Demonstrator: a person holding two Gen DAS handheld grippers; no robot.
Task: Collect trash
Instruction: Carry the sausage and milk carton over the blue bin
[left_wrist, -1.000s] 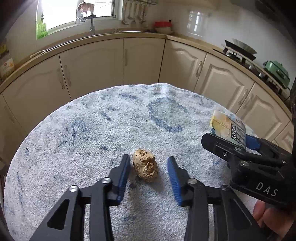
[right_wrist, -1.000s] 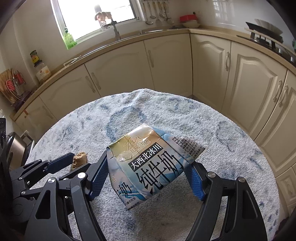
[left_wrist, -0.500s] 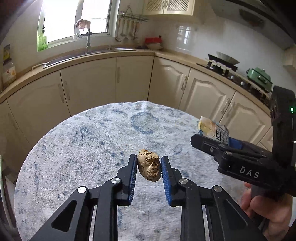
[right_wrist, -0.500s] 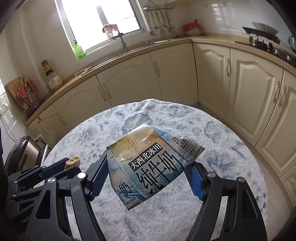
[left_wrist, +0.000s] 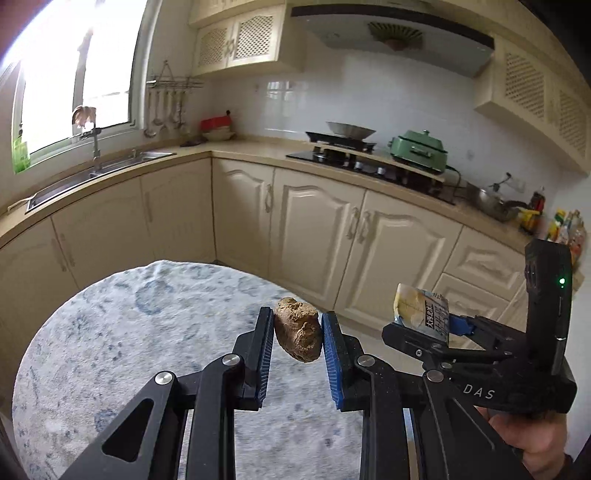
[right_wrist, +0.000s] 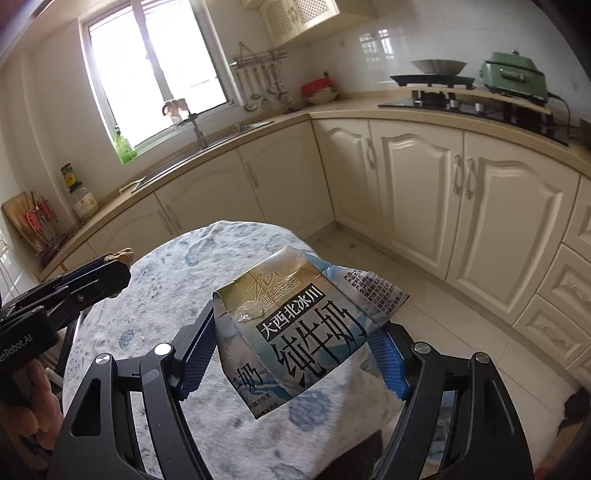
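My left gripper (left_wrist: 297, 325) is shut on a crumpled brown lump of trash (left_wrist: 297, 329) and holds it high above the round table (left_wrist: 110, 332). My right gripper (right_wrist: 295, 332) is shut on a flattened blue and white milk carton (right_wrist: 295, 317), also held above the table. In the left wrist view the right gripper (left_wrist: 424, 321) with the carton (left_wrist: 421, 309) is to the right. In the right wrist view the left gripper (right_wrist: 118, 264) with a bit of the brown lump (right_wrist: 123, 254) is at the left.
The table wears a white and blue mottled cloth (right_wrist: 184, 280). Cream cabinets (left_wrist: 314, 229) curve around behind it, with a sink (left_wrist: 92, 173) under the window and a hob (left_wrist: 369, 162) with a green pot (left_wrist: 419, 149). Tiled floor (right_wrist: 443, 317) lies to the right.
My left gripper shut on the brown lump and lifted it off the table. Both grippers have risen and tilted up, so more of the kitchen walls shows. The carton stays gripped.
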